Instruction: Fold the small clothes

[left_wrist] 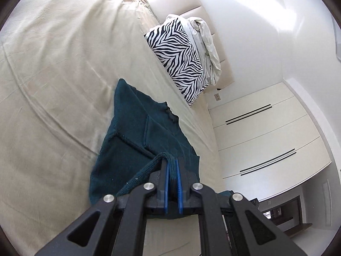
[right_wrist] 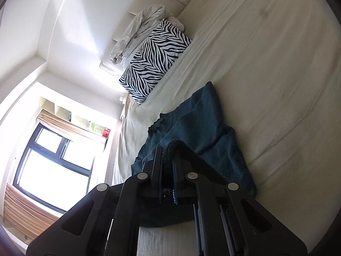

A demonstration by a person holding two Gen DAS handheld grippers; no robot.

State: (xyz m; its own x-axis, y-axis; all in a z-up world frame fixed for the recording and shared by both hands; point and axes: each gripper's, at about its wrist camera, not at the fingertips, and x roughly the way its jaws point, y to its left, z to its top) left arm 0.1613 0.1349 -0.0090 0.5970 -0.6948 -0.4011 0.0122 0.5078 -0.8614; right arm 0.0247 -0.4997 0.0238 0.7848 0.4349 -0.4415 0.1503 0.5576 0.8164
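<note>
Bedroom walls in white framed a wide bed [left_wrist: 53, 68] under a cream sheet, where a dark teal knitted garment [left_wrist: 132, 132] lay near the middle, its far part flat on the sheet and its near edge lifted. A zebra-print pillow [left_wrist: 177, 61] and a crumpled pale cloth [left_wrist: 207, 49] sat well beyond it against the headboard.

Both tools were at work: the left claw [left_wrist: 173, 166] was pressed together on a ribbed edge of the garment, and the right claw [right_wrist: 168, 151] pinched another bunch of the same knit. Folding looked under way; it would go best if both held points travelled level and together toward the far edge, keeping the cloth taut so the crease landed straight.

Only the left view showed the white wardrobe doors [left_wrist: 266, 132] and the garment's seams; only the right showed the window [right_wrist: 51, 164], shelves and the garment's right-hand edge on the sheet.
</note>
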